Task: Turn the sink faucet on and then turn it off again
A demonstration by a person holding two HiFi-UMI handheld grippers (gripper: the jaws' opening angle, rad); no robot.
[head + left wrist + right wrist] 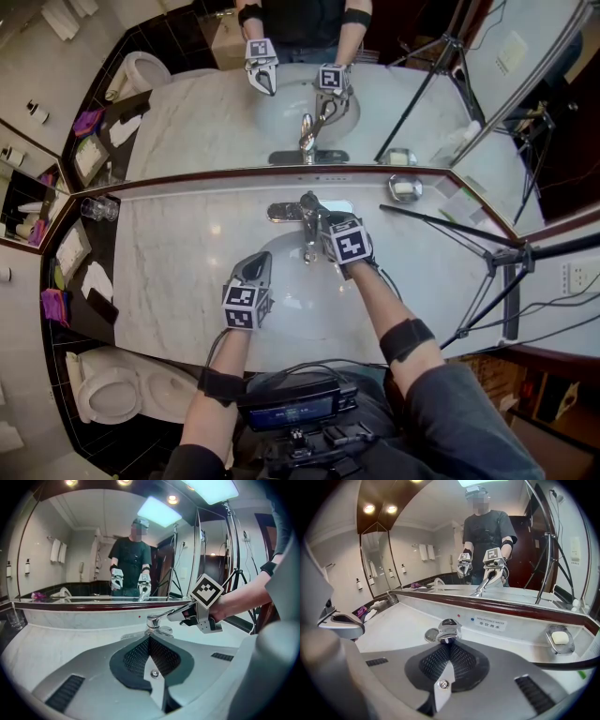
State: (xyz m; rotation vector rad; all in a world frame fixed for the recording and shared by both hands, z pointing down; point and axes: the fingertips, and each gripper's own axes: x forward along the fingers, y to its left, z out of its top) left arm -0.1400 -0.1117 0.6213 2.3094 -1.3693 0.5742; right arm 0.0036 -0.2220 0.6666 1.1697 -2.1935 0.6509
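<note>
Faucet [307,242] sits at 12 o'clock on the sink [298,289], right under the mirror [281,112]. Head view: right gripper [316,216] comes in from 4 o'clock with its tips at the lever. Left gripper [265,256] hangs over the basin at 7 o'clock from the faucet, apart from it. Soap dish [405,187] is at 2 o'clock on the counter [178,253].

Left gripper view: left gripper [149,637] has its jaws pressed together with nothing between them. The faucet [154,620] is at 12 o'clock just past the tips. Its lever slopes up toward 2 o'clock, with the right gripper [183,615] at its end.

Right gripper view: right gripper [449,644] has its jaws closed with no gap between the pads. The lever [446,631] touches the tips at 12 o'clock; can't tell whether it's pinched. Left gripper [344,623] is at 9 o'clock, soap dish [560,639] at 3 o'clock.
</note>
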